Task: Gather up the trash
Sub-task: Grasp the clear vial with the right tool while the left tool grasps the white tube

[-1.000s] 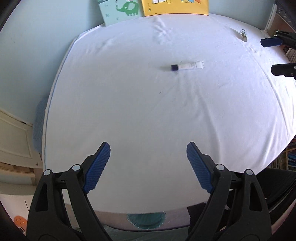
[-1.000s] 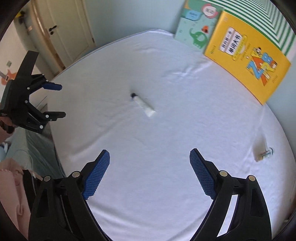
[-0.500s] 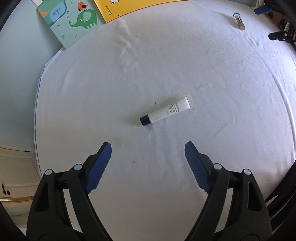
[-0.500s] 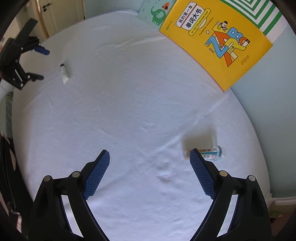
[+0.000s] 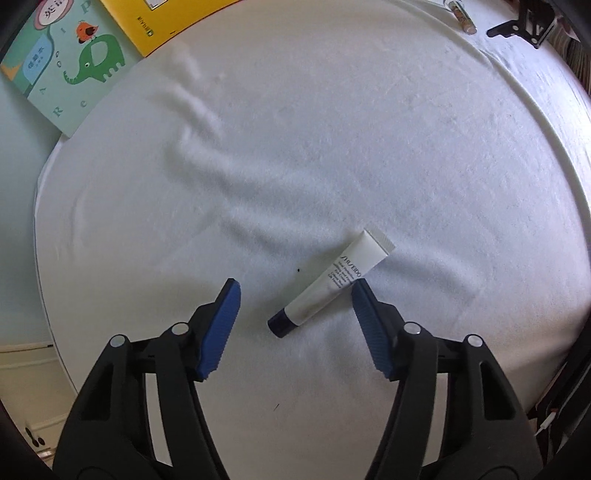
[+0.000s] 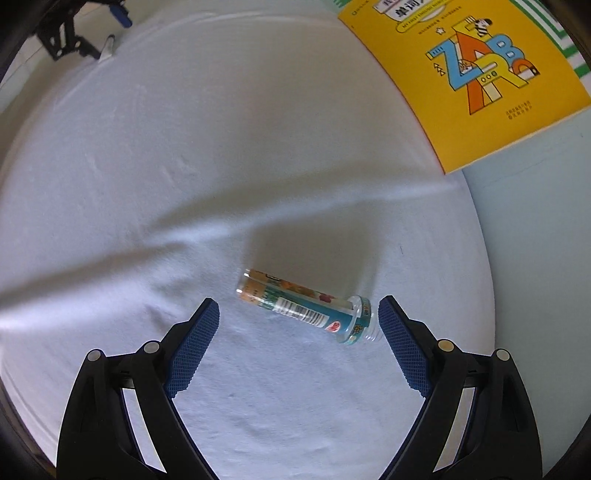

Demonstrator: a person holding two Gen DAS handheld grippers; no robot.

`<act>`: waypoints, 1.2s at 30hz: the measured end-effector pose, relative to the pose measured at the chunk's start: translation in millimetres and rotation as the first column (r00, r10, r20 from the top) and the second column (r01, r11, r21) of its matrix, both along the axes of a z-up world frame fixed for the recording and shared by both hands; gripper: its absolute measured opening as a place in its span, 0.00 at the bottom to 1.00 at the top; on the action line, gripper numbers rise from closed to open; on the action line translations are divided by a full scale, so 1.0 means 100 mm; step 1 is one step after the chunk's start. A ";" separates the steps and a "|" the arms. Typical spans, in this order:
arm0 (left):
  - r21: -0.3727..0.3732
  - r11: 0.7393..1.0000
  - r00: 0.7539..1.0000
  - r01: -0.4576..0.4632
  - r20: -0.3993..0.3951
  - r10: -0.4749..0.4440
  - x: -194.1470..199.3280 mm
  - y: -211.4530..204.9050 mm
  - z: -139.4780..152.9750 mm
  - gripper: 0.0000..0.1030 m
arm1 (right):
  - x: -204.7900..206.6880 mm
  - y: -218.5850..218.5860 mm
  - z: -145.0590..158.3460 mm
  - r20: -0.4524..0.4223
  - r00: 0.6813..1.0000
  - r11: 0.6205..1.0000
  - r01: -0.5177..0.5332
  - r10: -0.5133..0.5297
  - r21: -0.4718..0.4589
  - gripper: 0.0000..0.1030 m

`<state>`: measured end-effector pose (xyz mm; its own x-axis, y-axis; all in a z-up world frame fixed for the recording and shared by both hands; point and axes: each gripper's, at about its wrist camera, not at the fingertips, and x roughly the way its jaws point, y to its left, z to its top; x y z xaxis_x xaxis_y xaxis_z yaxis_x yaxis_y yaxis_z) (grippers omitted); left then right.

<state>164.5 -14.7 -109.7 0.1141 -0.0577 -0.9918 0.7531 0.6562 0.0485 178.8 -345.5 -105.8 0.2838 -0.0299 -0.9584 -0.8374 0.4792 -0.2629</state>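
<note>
A white cream tube [image 5: 334, 278] with a dark blue cap lies on the white bed sheet [image 5: 332, 129], between the tips of my open left gripper [image 5: 293, 290]; the right pad [image 5: 369, 325] is close to the tube's side. A small clear plastic bottle [image 6: 304, 306] with a colourful label lies on its side between the tips of my open right gripper [image 6: 299, 308]. Neither gripper holds anything. The bottle also shows far off in the left wrist view [image 5: 460, 13], and the tube in the right wrist view [image 6: 108, 47].
A yellow picture book [image 6: 476, 74] and a pale green elephant book [image 5: 70, 70] lean against the light blue wall at the head of the bed. The sheet has soft creases. A white door [image 5: 26, 387] shows past the bed's left edge.
Both grippers have moved forward and down: the left now straddles the cream tube, the right now straddles the bottle. Both stay open.
</note>
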 end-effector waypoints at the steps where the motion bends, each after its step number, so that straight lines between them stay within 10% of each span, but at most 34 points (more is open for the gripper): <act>1: -0.010 1.000 1.000 0.011 -0.010 -0.011 0.01 -0.01 0.00 0.49 | 0.02 0.00 -0.02 -0.004 1.000 1.000 -0.021 0.021 -0.007 0.85; 8: -0.054 0.994 0.993 0.094 -0.066 -0.098 0.12 -0.10 0.00 0.32 | 0.18 0.01 -0.12 -0.058 0.985 0.987 -0.159 0.160 0.023 0.76; 14: -0.135 0.985 0.984 0.103 -0.130 -0.121 0.23 -0.13 0.03 0.14 | 0.30 0.06 -0.10 -0.241 0.957 0.983 -0.136 0.162 0.123 0.22; 36: -0.173 0.984 0.998 -0.038 0.042 0.046 -0.06 0.20 0.61 0.14 | -0.16 1.06 0.54 -0.190 0.957 0.957 -0.173 0.219 0.232 0.20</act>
